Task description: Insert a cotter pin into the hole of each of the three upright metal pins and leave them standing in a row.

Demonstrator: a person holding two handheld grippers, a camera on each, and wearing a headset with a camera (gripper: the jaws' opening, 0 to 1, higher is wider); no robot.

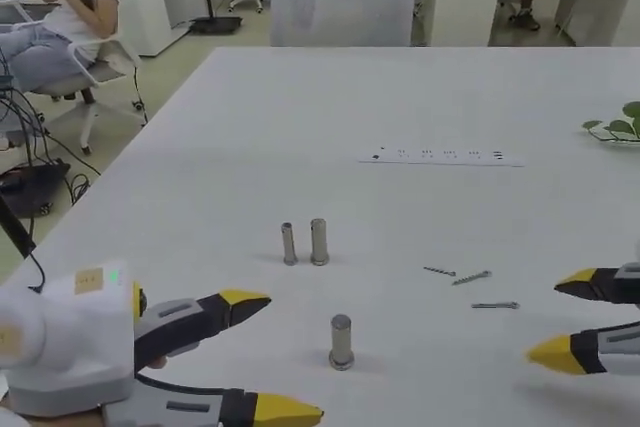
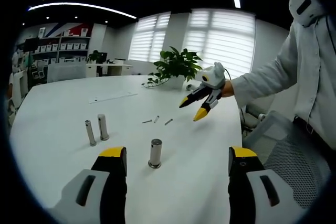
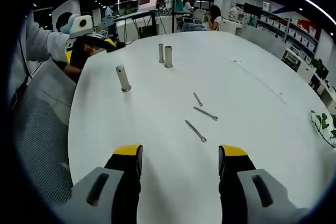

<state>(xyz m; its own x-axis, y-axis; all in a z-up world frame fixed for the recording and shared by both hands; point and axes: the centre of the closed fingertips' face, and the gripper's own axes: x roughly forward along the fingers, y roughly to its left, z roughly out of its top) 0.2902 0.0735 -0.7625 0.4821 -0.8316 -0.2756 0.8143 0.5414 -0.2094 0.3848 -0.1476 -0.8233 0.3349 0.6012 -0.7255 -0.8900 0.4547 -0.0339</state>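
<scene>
**Head view**
- Left gripper [image 1: 290,355]: lower left of the frame, jaws apart, nothing between them.
- Right gripper [image 1: 545,319]: right edge of the frame, jaws apart, nothing between them.
- Pair of metal pins [image 1: 319,242]: upright, just beside each other, at the centre of the frame.
- Third metal pin [image 1: 341,341]: upright, lower centre, apart from the pair, between the two grippers.
- Cotter pins [image 1: 471,277]: three, lying flat and loose, right of centre, apart from all the upright pins.
- Surface [image 1: 300,127]: white, carrying everything named above.
- Strip [image 1: 440,156]: flat, upper right of centre.
- Plant [image 1: 620,127]: leaves at the right edge.
- Person [image 1: 70,7]: seated, upper left, beyond the surface.

**Left gripper view**
- Own jaws: apart at the bottom, the third metal pin standing beyond them, nearer the left jaw.
- Pair of metal pins: left of centre.
- Cotter pins: centre of the frame.
- Right gripper: right of centre, above the surface, jaws apart.

**Right gripper view**
- Own jaws: apart at the bottom, holding nothing.
- Cotter pins: centre, just above the jaws.
- Metal pins: upper left, all upright.
- Left gripper: upper left, at the edge of the surface.
</scene>
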